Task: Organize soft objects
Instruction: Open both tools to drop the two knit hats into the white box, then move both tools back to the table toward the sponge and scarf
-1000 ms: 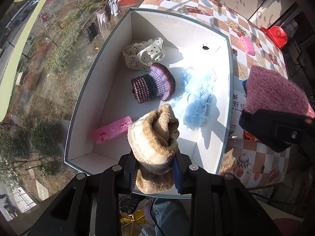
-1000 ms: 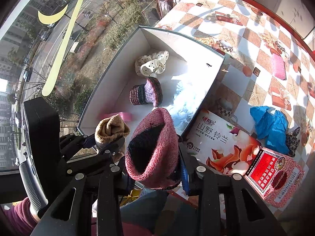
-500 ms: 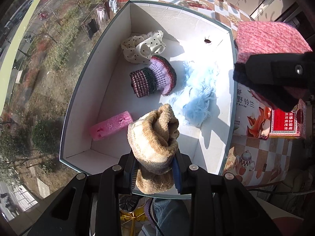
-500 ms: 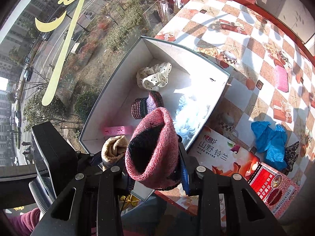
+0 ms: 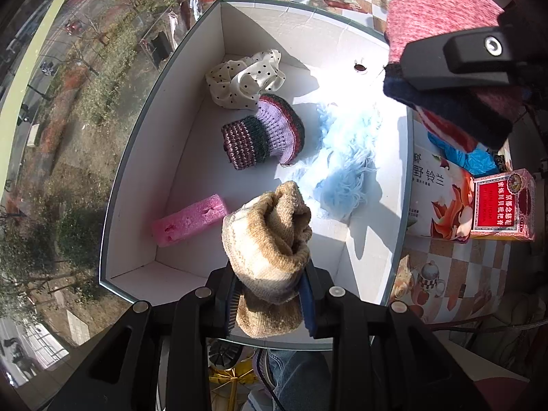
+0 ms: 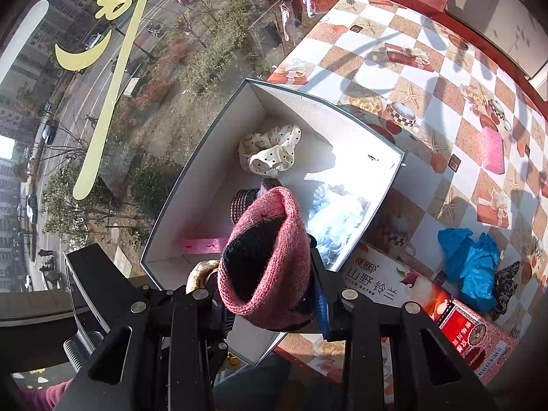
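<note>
Just ahead of the left claw (image 5: pixel 270 303), which is clamped on a tan knitted piece (image 5: pixel 267 239), sits the white box (image 5: pixel 164 102) with a pink foam block (image 5: pixel 190 221) off to the claw's left, a polka-dot cloth (image 5: pixel 245 78) and a striped purple knit (image 5: pixel 263 137) farther ahead, and a pale blue fluffy bundle (image 5: pixel 346 157) ahead and to its right. The tan piece hangs over the box's near end, above the near wall. If it is let go from here, it could catch on that rim and tip outward toward the person; carrying it farther forward first looks safer.

To the right, the right claw (image 6: pixel 272 303) grips a pink knit with a dark lining (image 6: pixel 267 257), held high above the box's right side near the rim. From the left wrist view it sits close over the right wall, so a drop from that height could drift outside onto the printed carton lying against the box. The two claws are also close together, and a knock between them might loosen either hold.

Right of the box on the checkered table (image 6: pixel 428 78), the flat carton (image 6: pixel 387 284) reads 山野铃兰. Beyond it a red packet (image 5: pixel 501 205) bears yellow Chinese characters too small to read. A blue plastic bag (image 6: pixel 472 267) lies past the carton.
</note>
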`<state>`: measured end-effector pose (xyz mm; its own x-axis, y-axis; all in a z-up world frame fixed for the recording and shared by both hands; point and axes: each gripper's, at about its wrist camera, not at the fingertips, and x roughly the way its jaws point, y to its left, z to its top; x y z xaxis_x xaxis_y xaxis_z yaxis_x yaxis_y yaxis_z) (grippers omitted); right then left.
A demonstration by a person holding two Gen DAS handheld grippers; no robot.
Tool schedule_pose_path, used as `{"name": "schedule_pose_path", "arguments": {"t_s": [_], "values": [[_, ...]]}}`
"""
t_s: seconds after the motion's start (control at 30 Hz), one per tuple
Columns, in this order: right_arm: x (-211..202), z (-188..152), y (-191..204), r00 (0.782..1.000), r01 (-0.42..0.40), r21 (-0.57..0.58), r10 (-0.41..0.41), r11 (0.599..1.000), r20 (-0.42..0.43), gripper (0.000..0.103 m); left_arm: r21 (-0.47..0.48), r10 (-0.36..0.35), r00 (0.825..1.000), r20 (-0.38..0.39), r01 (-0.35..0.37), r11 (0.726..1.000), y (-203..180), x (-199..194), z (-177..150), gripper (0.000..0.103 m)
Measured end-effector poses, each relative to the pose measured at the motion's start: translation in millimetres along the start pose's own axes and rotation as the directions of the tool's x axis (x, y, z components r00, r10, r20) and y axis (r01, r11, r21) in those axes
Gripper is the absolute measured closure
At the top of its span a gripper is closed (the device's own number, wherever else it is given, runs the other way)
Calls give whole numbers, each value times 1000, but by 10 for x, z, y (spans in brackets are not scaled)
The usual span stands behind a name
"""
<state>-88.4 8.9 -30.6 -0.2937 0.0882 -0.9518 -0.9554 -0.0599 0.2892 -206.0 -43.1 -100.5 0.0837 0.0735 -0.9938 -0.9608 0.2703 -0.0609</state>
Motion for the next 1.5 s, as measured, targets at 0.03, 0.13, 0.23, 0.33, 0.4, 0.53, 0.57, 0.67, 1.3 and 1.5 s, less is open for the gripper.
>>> {"name": "schedule_pose_path", "arguments": {"t_s": [0.03, 0.13, 0.23, 0.33, 0.4, 0.53, 0.57, 0.67, 1.3, 1.5], "values": [[-2, 11, 3, 1000, -1, 1, 1, 1000, 2, 66, 0, 2, 1000, 1, -2, 1000, -1, -1, 1, 70], [-36, 58, 16, 1000, -1, -3, 1, 1000, 20, 66, 2, 12, 1000, 12, -12, 1000, -14, -17, -1, 60], [-76, 115, 19, 999, -16, 3, 16, 1000, 38, 51, 5, 9, 1000, 23, -9, 1000, -29, -37, -2, 32], [-141, 164, 3, 998, -22, 16, 20, 1000, 67, 23, -15, -11, 998, 59, 12, 1000, -22, -88, -5, 16], [-185, 177, -41, 996, -27, 37, 24, 999, 82, 10, -27, -29, 997, 67, 31, 999, -12, -110, 10, 10], [-243, 158, -215, 998, -32, 85, 27, 996, 61, 10, -38, -67, 994, 87, 71, 997, -9, -176, 61, 8], [-280, 140, -282, 998, -30, 96, 24, 995, 62, 10, -37, -83, 992, 94, 87, 996, -20, -211, 91, 6], [-457, 62, -584, 997, -22, 145, 12, 989, 73, 10, -11, -123, 985, 117, 125, 992, -83, -301, 197, 0], [-279, -792, -3428, 991, 127, 650, -70, 749, -113, 0, 236, -75, 993, 87, 53, 970, -1237, -381, 725, 0], [401, -803, -3632, 969, 119, 612, 43, 782, -243, 0, 294, -1, 998, 70, -20, 956, -1538, -281, 933, 0]]}}
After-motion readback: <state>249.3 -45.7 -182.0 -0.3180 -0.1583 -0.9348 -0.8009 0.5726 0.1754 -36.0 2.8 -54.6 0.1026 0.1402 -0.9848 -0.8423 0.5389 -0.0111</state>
